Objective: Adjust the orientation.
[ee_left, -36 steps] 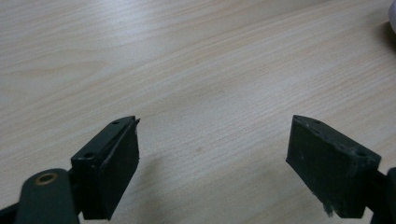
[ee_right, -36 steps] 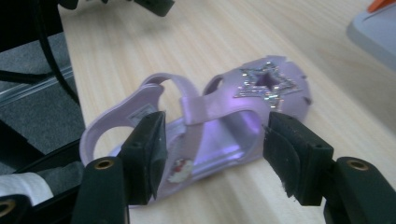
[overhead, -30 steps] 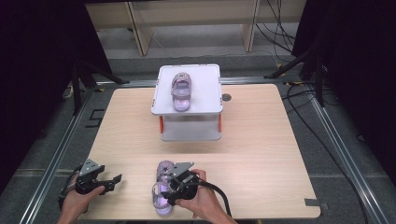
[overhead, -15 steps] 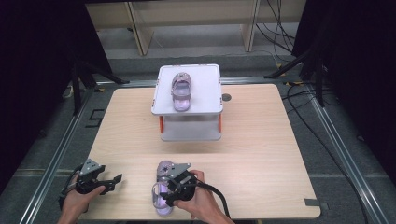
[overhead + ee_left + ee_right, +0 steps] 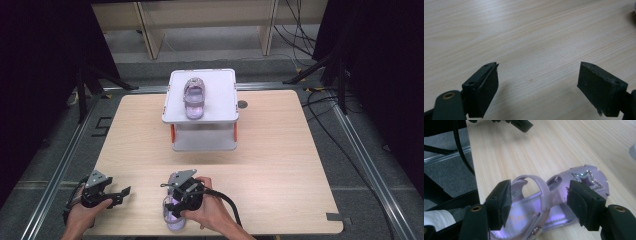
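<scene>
**Right gripper over sandal at near edge**

Sandal [image 5: 564,195] lies on the worktop [image 5: 280,165] at its near edge, under the right gripper [image 5: 186,192]. Its long axis runs roughly near-to-far in the high view. In the right gripper view the star-trimmed toe points up and right and the heel end sits low between the fingers. Right fingers [image 5: 499,205] are apart, one on each side of the ankle strap; whether they touch the sandal I cannot tell. Judgement: a grasp on the strap or mid-sole looks near, and closing across the sandal's width is what it needs.

Left gripper [image 5: 107,192] is near the front-left corner, well apart from the sandal, fingers [image 5: 486,87] wide apart over bare wood, nothing between them. The right hand is plainly the nearer one.

High view adds what the gripper views lack: a second sandal [image 5: 193,97] on top of a white stand [image 5: 225,112] at the far middle. Right gripper view gives the strap and star detail.
</scene>
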`<move>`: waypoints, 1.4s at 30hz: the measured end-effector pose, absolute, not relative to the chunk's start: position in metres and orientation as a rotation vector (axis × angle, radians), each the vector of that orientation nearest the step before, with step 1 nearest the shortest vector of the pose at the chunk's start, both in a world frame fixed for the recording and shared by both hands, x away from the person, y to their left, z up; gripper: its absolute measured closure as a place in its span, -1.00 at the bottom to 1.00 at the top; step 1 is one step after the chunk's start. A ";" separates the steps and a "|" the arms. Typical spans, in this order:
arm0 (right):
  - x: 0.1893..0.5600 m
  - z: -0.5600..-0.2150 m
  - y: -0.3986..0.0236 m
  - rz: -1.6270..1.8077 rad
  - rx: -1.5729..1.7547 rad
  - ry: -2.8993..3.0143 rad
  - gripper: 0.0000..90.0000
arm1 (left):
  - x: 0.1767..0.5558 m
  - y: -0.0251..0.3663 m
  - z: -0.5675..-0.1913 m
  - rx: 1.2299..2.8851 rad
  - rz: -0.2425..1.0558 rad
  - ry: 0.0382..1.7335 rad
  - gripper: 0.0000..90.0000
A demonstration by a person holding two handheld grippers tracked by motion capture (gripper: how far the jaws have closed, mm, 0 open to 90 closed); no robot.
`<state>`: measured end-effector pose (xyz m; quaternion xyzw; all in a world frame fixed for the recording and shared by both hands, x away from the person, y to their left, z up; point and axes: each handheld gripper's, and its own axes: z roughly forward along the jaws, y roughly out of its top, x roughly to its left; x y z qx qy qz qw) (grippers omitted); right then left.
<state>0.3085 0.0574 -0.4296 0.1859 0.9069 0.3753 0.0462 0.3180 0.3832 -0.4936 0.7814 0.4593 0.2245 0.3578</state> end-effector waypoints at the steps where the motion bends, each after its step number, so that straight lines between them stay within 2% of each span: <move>1: 0.309 -0.429 0.059 1.140 0.554 2.774 -0.19 | 0.318 0.383 -0.494 2.017 0.579 1.185 -0.64; 17: 0.311 -0.438 0.073 1.055 0.510 2.791 -0.17 | 0.316 0.380 -0.494 1.983 0.558 1.237 -0.64; 22: 0.310 -0.439 0.075 1.042 0.508 2.800 -0.18 | 0.318 0.382 -0.494 2.001 0.566 1.186 -0.64; 27: 0.309 -0.441 0.076 1.019 0.472 2.798 -0.15 | 0.317 0.381 -0.494 1.980 0.564 1.204 -0.64; 29: 0.308 -0.441 0.076 0.969 0.435 2.782 0.02 | 0.318 0.381 -0.494 1.982 0.565 1.200 -0.64; 31: 0.307 -0.441 0.075 0.959 0.427 2.774 0.09 | 0.318 0.381 -0.494 1.982 0.564 1.196 -0.64; 33: 0.309 -0.440 0.073 0.923 0.394 2.760 0.29 | 0.317 0.381 -0.494 1.977 0.562 1.206 -0.64; 39: 0.315 -0.442 0.068 0.903 0.335 2.731 0.52 | 0.319 0.381 -0.495 1.998 0.566 1.177 -0.64; 42: 0.317 -0.444 0.065 0.919 0.350 2.744 0.66 | 0.316 0.379 -0.495 1.982 0.555 1.220 -0.64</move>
